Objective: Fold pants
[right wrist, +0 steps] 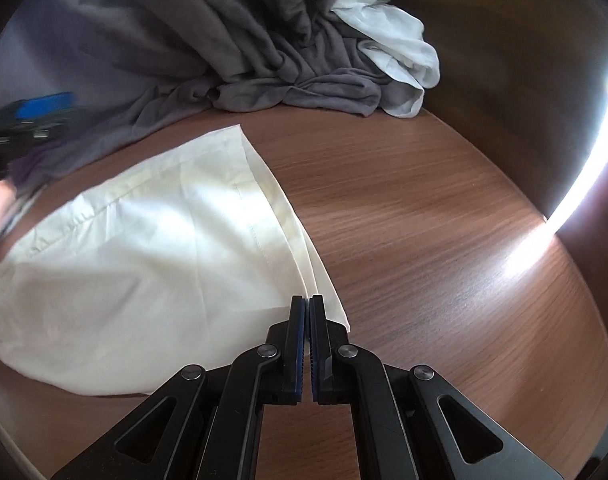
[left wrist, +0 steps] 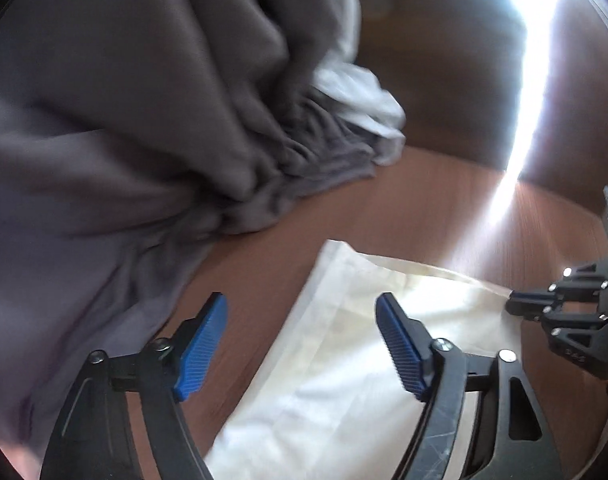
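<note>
While our right tool pinches the hem of the cream pants lying flat on the bench, our left tool hovers spread over their far edge.

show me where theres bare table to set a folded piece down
Bare wood table lies right of the cream pants, up to the wooden wall. A narrow strip runs between the pants and the grey fabric heap. The back left is crowded with grey and white cloth.

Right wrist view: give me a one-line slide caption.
Right gripper, jaws shut on the edge of the cream pants lying flat on the wooden table, grey fabric pile behind.
</note>
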A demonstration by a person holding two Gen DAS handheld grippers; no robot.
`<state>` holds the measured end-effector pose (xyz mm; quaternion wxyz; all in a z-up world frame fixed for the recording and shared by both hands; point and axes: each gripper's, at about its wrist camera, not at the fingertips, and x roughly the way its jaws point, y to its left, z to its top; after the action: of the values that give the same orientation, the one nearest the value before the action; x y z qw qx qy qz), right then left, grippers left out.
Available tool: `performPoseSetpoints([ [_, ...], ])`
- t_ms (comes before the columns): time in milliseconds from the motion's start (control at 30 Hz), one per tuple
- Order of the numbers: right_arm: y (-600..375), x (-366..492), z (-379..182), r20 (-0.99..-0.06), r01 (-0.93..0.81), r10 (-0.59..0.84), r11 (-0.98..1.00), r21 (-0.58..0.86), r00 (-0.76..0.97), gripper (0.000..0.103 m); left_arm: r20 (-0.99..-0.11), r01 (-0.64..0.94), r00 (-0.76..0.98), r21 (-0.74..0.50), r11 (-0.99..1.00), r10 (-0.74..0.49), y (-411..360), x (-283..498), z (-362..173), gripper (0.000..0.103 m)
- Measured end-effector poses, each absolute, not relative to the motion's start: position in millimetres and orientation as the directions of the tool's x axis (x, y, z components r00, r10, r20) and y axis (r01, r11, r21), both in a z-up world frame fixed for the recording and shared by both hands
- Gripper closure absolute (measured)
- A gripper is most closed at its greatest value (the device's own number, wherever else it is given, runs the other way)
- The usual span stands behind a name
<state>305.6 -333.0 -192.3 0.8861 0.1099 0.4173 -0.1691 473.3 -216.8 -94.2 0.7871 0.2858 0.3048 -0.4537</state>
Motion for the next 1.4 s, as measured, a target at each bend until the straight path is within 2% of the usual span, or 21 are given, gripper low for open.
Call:
performPoseSetpoints([
  [200,-335.6,302.9,-193.2,-0.771,0.403,-0.192,0.910,0.091,0.607,0.101,-0.815,0.935,0.312,0.174,0.307,-0.488,-265.1,490.8,-134.0,0.054],
  [400,-344.3,301.6,-194.1,-0.780,0.434,-0.171,0.890,0.140,0.602,0.101,-0.856,0.963,0.250,0.170,0.211,-0.452,-293.9,493.2,-158.5,0.057],
  [467,-344.0,300.2,-194.4,-0.779,0.438,-0.171,0.888,0.144,0.603,0.101,-0.865,0.966,0.236,0.159,0.203,-0.443,-297.6,493.9,-162.7,0.068],
  [500,-344.2,299.9,-194.5,-0.779,0.440,-0.171,0.886,0.145,0.603,0.101,-0.868,0.965,0.235,0.156,0.209,-0.438,-299.1,495.0,-163.6,0.085],
  [533,-344.7,299.6,-194.9,-0.779,0.442,-0.171,0.885,0.148,0.603,0.101,-0.867,0.964,0.235,0.151,0.218,-0.440,-299.6,496.0,-162.8,0.095],
  [700,-349.0,297.7,-193.7,-0.779,0.463,-0.196,0.876,0.134,0.596,0.101,-0.838,0.964,0.222,0.114,0.239,-0.497,-300.8,499.0,-147.6,0.098],
  [867,-346.3,297.8,-190.2,-0.773,0.518,-0.290,0.854,0.057,0.564,0.101,-0.837,0.959,0.242,0.130,0.250,-0.491,-313.9,505.4,-157.4,0.097],
  [1067,-355.4,297.6,-200.5,-0.795,0.593,-0.387,0.804,-0.043,0.468,0.101,-0.830,0.943,0.298,0.178,0.283,-0.471,-322.8,512.7,-169.5,0.087],
  [1167,-365.9,291.6,-202.6,-0.803,0.632,-0.393,0.774,-0.027,0.447,0.099,-0.814,0.937,0.315,0.188,0.293,-0.487,-321.8,509.9,-156.3,0.064],
  [1200,-371.2,288.5,-202.1,-0.809,0.652,-0.386,0.758,-0.006,0.442,0.098,-0.807,0.938,0.314,0.183,0.293,-0.500,-320.0,508.6,-151.4,0.050],
  [1233,-373.7,285.0,-201.5,-0.809,0.661,-0.376,0.750,0.021,0.451,0.089,-0.788,0.937,0.321,0.185,0.295,-0.525,-317.5,505.6,-142.0,0.042],
  [1267,-376.9,280.2,-200.0,-0.807,0.676,-0.363,0.734,0.060,0.465,0.071,-0.778,0.936,0.328,0.190,0.297,-0.536,-315.9,503.7,-136.2,0.040],
  [1300,-378.5,277.0,-198.0,-0.802,0.687,-0.353,0.720,0.095,0.481,0.063,-0.767,0.937,0.330,0.192,0.293,-0.550,-313.6,501.5,-129.4,0.039],
  [1333,-378.5,274.2,-195.8,-0.796,0.694,-0.344,0.709,0.126,0.497,0.058,-0.765,0.940,0.323,0.190,0.284,-0.557,-312.7,500.1,-125.6,0.039],
  [1400,-373.1,270.3,-188.2,-0.775,0.686,-0.324,0.703,0.186,0.543,0.058,-0.769,0.945,0.313,0.193,0.264,-0.558,-309.9,498.1,-121.1,0.039],
])
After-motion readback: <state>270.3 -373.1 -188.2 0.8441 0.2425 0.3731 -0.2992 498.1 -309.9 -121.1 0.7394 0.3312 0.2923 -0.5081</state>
